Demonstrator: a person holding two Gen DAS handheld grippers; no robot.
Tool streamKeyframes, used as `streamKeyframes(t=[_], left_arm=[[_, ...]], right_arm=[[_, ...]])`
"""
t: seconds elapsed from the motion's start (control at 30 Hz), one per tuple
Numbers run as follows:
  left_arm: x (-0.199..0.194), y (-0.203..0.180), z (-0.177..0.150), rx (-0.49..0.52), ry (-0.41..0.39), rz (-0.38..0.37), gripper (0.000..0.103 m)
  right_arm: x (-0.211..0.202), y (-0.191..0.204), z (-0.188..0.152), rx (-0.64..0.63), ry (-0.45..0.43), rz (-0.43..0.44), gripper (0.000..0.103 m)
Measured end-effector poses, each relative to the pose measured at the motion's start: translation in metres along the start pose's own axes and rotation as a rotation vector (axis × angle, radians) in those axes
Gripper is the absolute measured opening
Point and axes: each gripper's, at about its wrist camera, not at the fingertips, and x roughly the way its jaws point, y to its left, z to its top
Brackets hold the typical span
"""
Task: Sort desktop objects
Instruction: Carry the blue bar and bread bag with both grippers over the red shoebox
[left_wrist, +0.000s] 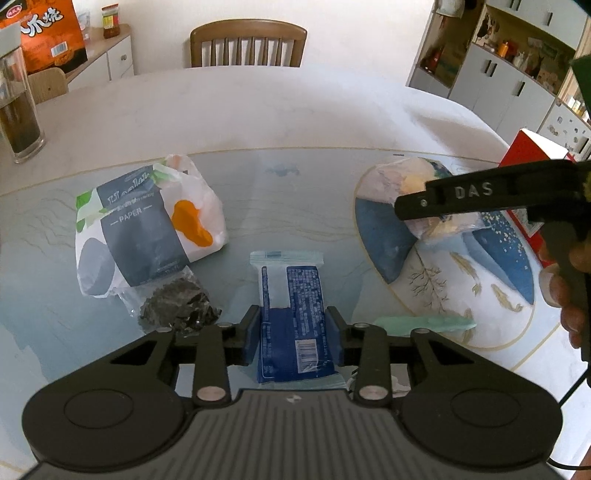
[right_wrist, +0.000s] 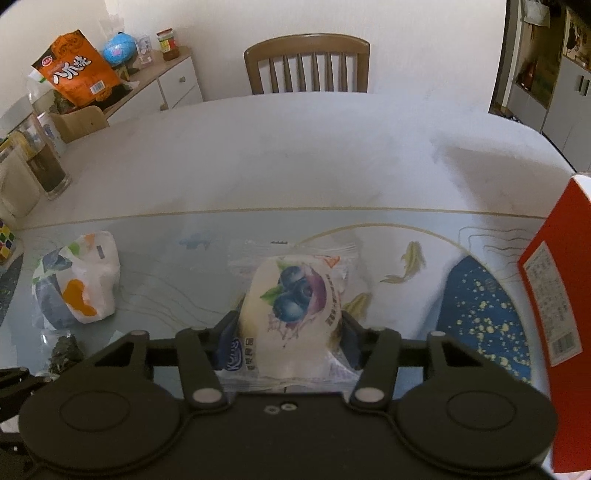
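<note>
Right now the blue packet (left_wrist: 291, 314) sits between the pads of the left gripper (left_wrist: 293, 334), which closes on it low over the table (left_wrist: 295, 122). Beside it, the right gripper (right_wrist: 291, 339) grips the blueberry bun packet (right_wrist: 291, 310). Farther left lie a tissue pack (left_wrist: 147, 229) and a dark scrubber bag (left_wrist: 177, 304); a red box (right_wrist: 561, 295) stands at the right.

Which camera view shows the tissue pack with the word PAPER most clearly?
The left wrist view: the tissue pack lies close, its printed label readable. In the right wrist view it sits smaller, far left, label unreadable.
</note>
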Motion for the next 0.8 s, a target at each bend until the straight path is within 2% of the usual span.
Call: streamKeyframes(t=[0.43, 0.8], left_arm=[[-0.03, -0.017, 0.013, 0.015, -0.077, -0.017, 0.035], [-0.055, -0.056, 0.032, 0.067, -0.142, -0.067, 0.035]], right_arm=[[-0.046, -0.015, -0.011, -0.012, -0.038, 0.009, 0.055], [-0.089, -0.041, -0.027, 0.025, -0.081, 0.017, 0.055]])
